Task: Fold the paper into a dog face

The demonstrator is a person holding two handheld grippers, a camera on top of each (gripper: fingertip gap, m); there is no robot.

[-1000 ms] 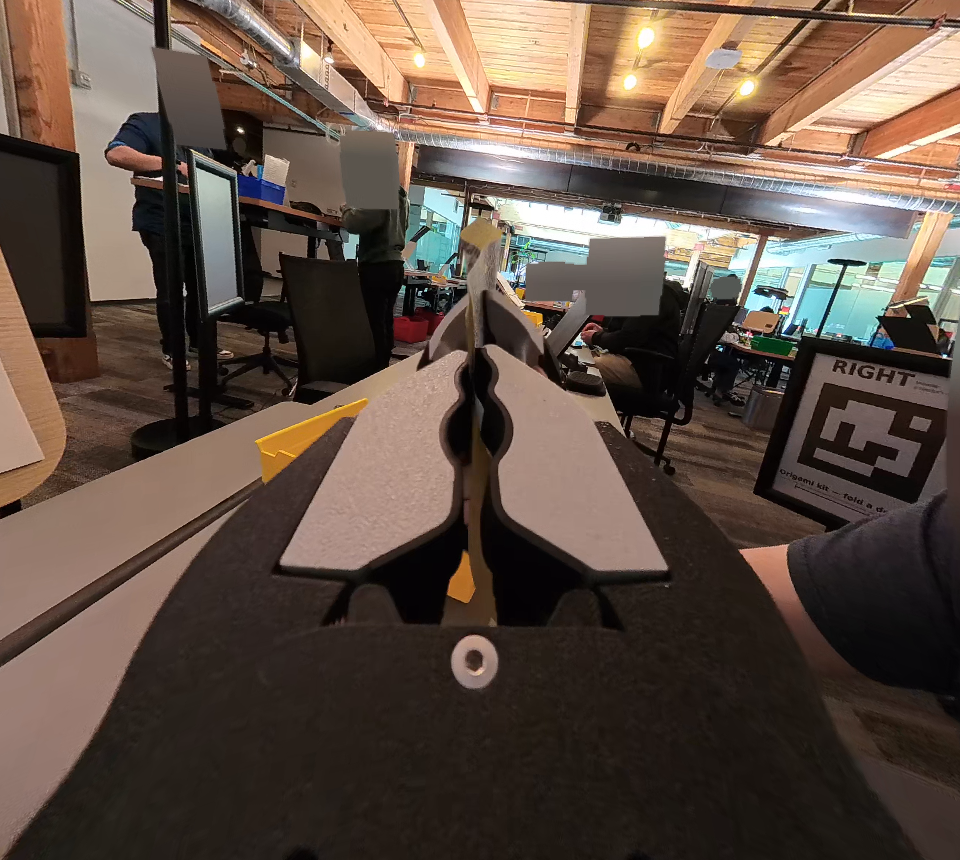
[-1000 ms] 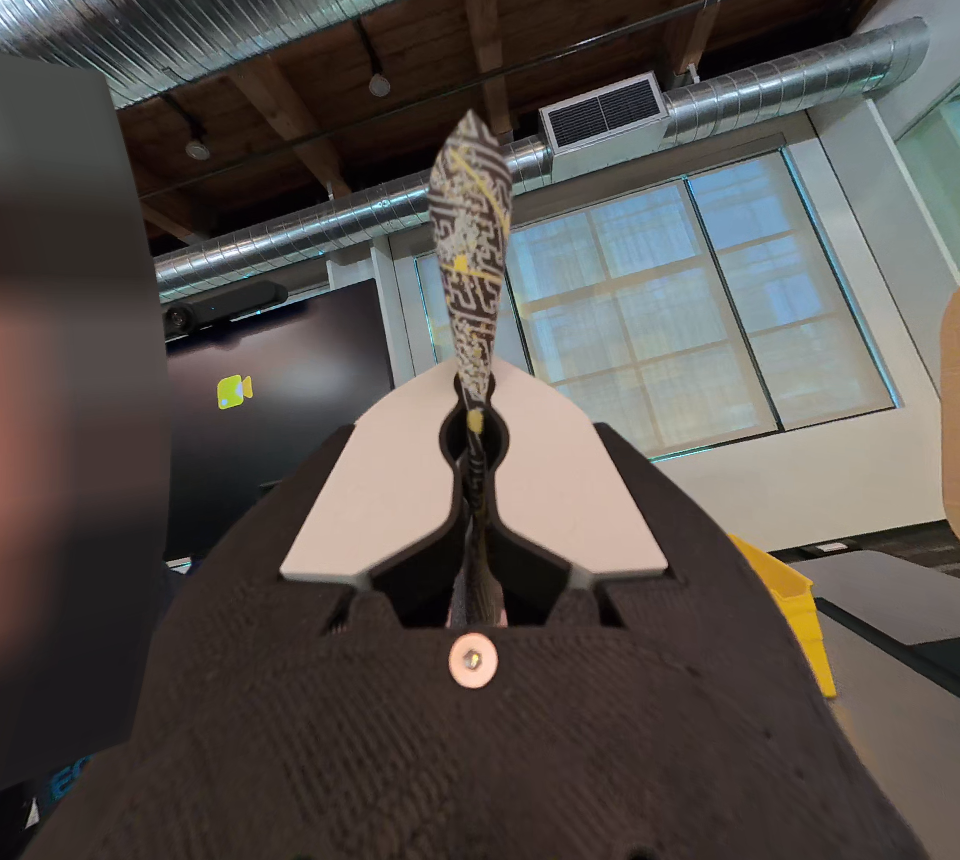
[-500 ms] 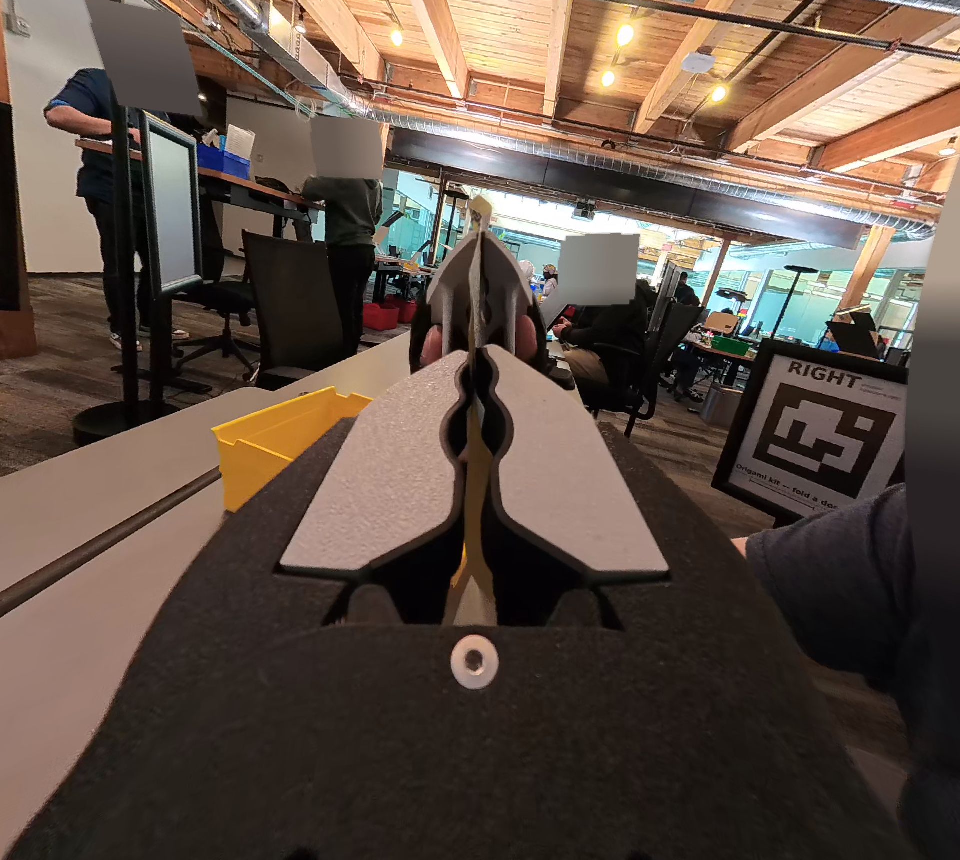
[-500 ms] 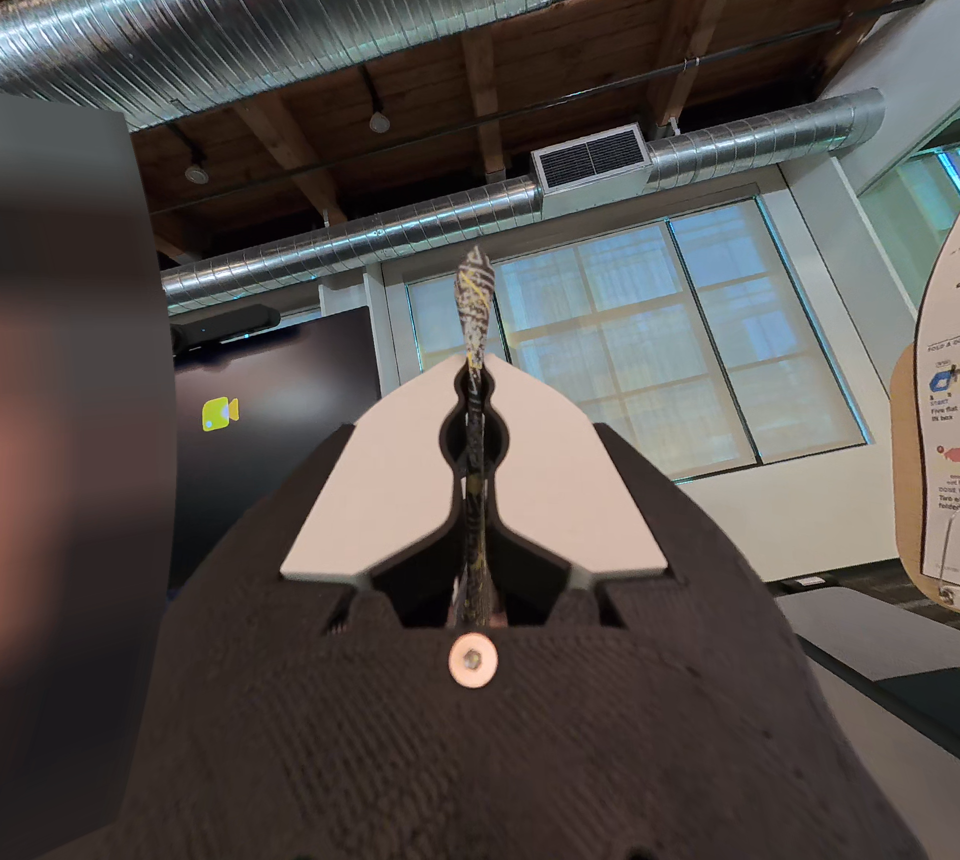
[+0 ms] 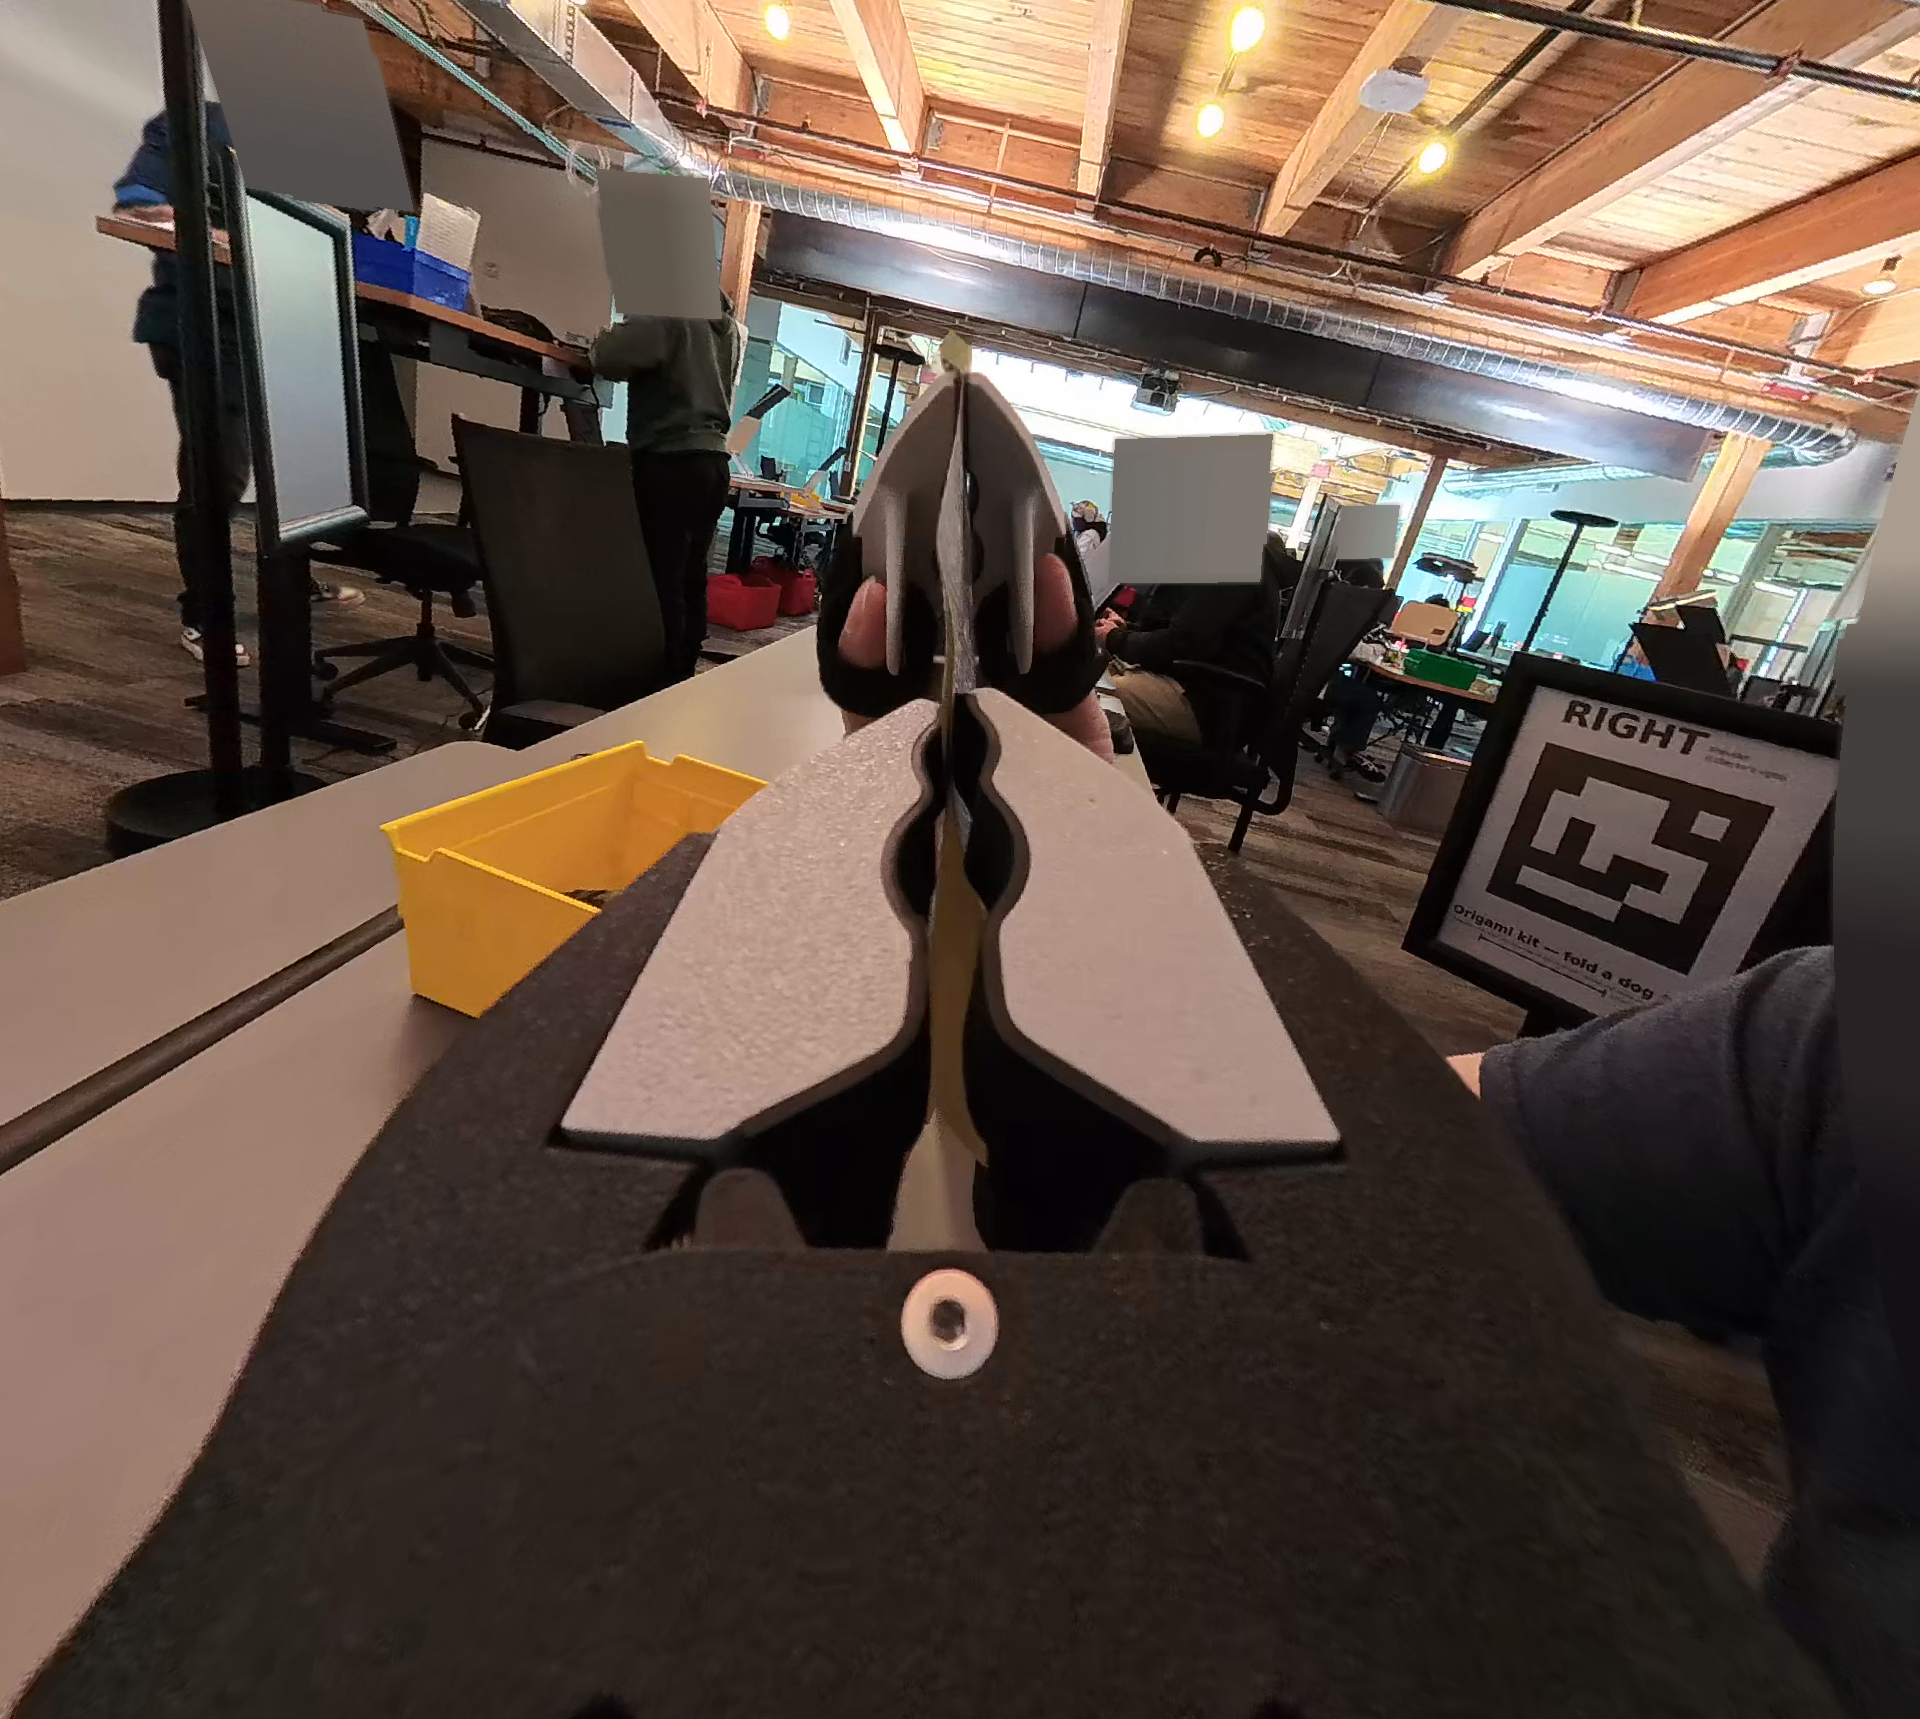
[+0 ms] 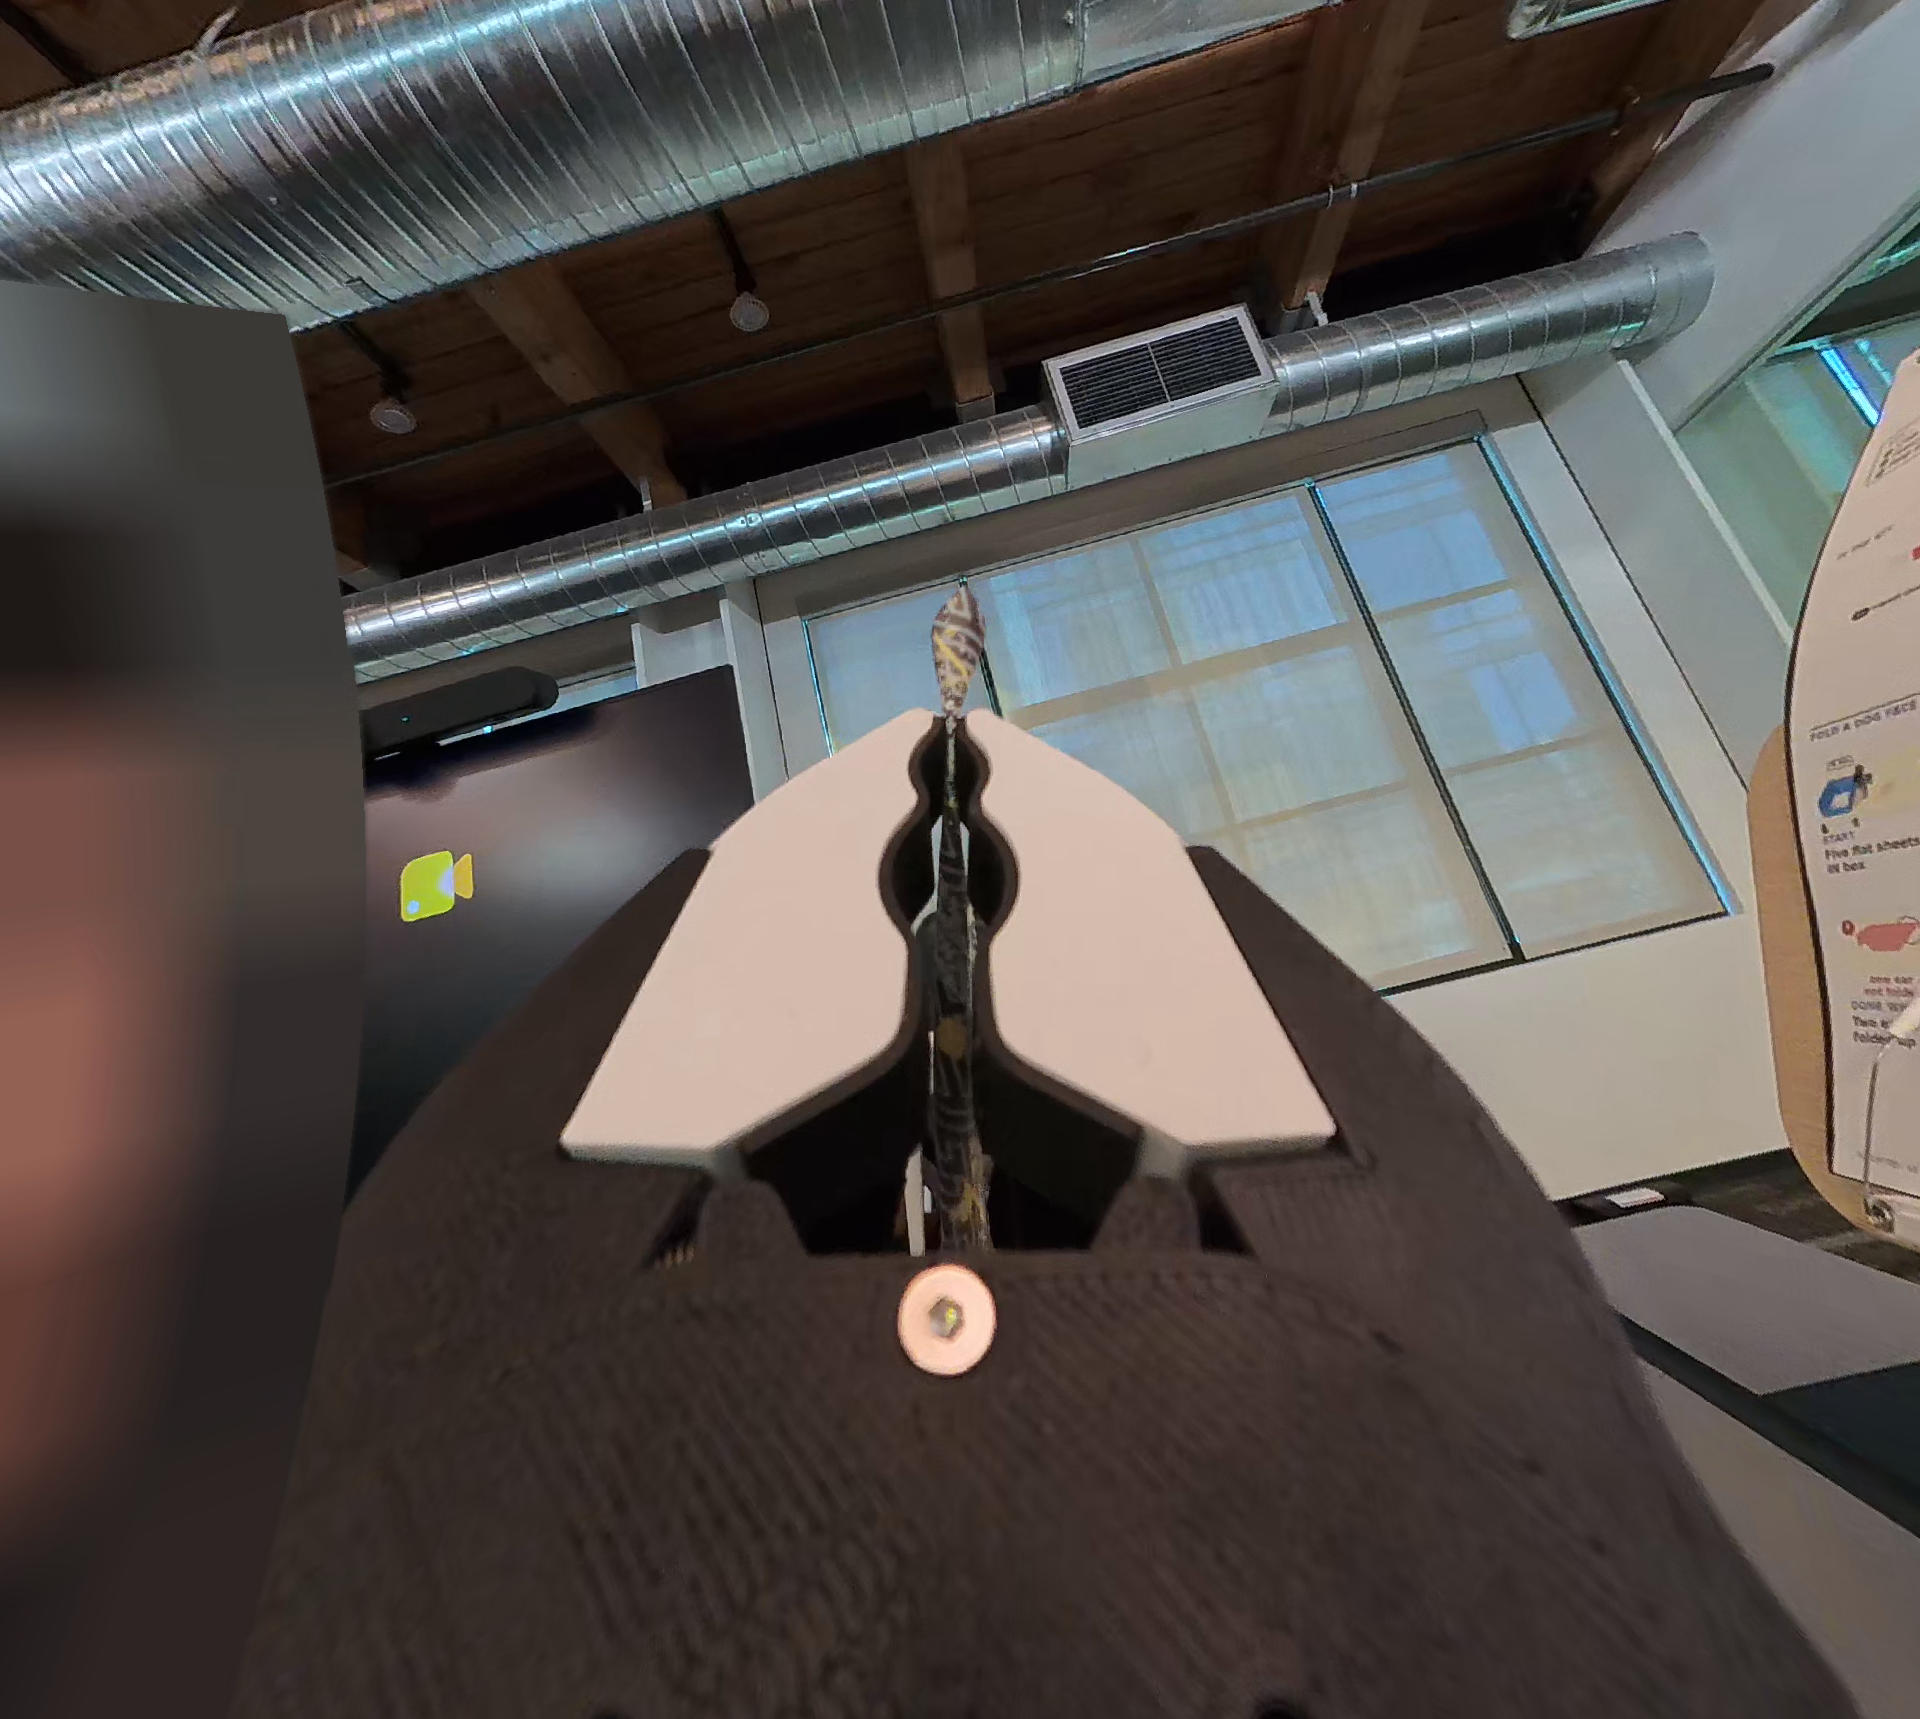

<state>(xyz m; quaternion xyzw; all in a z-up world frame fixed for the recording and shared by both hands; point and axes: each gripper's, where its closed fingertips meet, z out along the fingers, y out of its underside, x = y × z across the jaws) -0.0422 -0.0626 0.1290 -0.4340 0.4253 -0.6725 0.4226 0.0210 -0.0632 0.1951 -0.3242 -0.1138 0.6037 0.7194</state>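
Note:
The paper is held edge-on in the air between both grippers. In the left wrist view its pale yellow side runs between the fingers of my left gripper, which is shut on it. My right gripper, held by a gloved hand, faces me just beyond and is shut on the same paper. In the right wrist view my right gripper points up toward the ceiling. The paper's dark patterned side shows as a small tip past its fingertips.
A yellow bin stands on the grey table to the left. A framed marker sign stands at the right, with a dark sleeve in front. An instruction board is at the right. People and chairs are far behind. The grippers' ends are close to 9 centimetres from one another.
The right gripper has come closer to the left gripper. The paper tip past the right fingertips has grown shorter and turned edge-on. The left view has dipped, showing more of the yellow bin.

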